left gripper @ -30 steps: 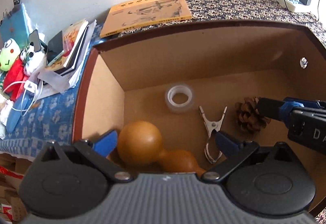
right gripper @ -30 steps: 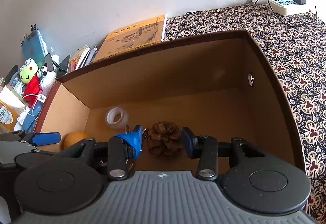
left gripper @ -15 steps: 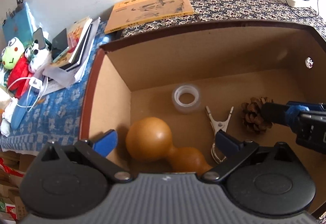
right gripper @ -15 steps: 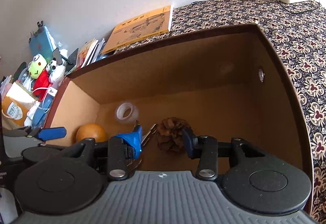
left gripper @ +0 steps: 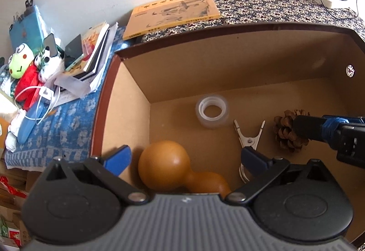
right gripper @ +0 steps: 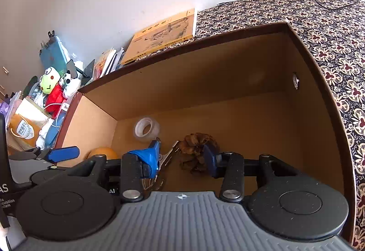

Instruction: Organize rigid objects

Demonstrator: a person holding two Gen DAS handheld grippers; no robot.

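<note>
Pinecone, brown and spiky (right gripper: 197,151), sits on the floor of the big brown cardboard box (left gripper: 228,73), toward the right side. It lies right in front of the right gripper (right gripper: 183,155), and the two blue fingers stand on either side of it. The right-hand finger looks very close to the cone, maybe touching it, but the left finger has a gap, so the right gripper is open around the cone and not squeezing it. The cone is roundish, so it has no real long way to line up with. I think the next move is to close on the pinecone, and the right hand is much nearer for that. Just to the left of the cone lies a shiny metal clip (left gripper: 249,137), with its two thin tips pointing to the back of the box and its long way running front to back. It is very near the right gripper's left finger, so that finger could bump it. Farther back and left is a clear roll of sticky tape (left gripper: 212,110), lying flat. Near the left wall is a smooth orange-brown gourd (left gripper: 175,168), lying on its side with its big end to the left. The left gripper (left gripper: 182,160) hangs over the gourd with its fingers wide apart, holding nothing.
</note>
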